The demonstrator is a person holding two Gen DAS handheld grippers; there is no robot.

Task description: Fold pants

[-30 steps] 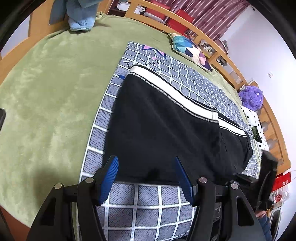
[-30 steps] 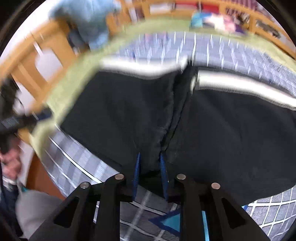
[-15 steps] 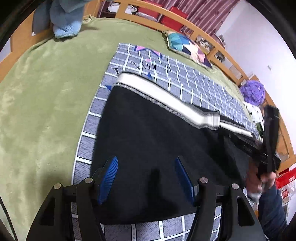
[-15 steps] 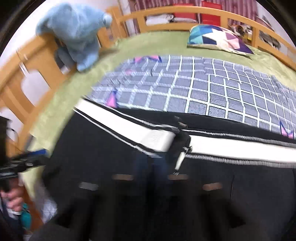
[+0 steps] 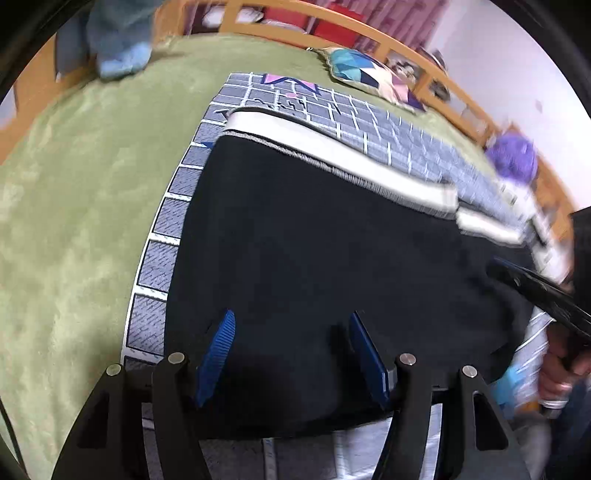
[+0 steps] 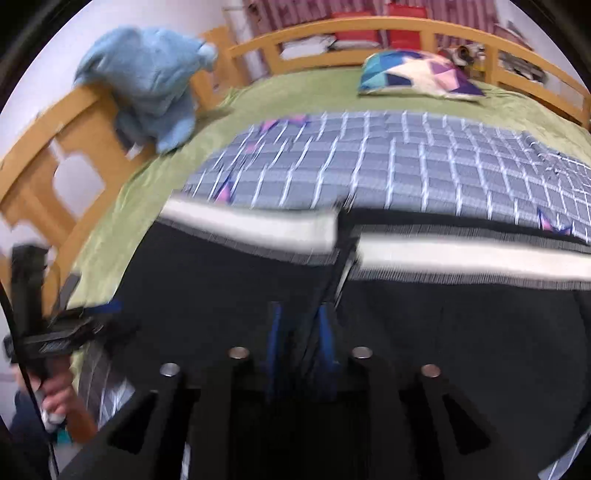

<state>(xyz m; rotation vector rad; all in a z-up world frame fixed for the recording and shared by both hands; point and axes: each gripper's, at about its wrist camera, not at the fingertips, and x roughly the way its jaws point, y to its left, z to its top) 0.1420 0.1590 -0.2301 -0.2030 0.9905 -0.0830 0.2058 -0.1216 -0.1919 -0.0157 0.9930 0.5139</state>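
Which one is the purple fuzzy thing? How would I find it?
Find the wooden bed rail past the green blanket. Follow it right, beyond the star pillow. The purple fuzzy toy sits there, the only round purple thing.

Right gripper (image 6: 300, 314): blue fingers (image 6: 275, 325) close together w/ a dark fold of the black pants (image 6: 443, 332) between them; jaws just opened a bit. White waistband (image 6: 258, 225) beyond the fingers, then checked blanket (image 6: 406, 170) on the bed (image 6: 295, 92). Left gripper (image 6: 92, 314) far left of the fingers, blurred.
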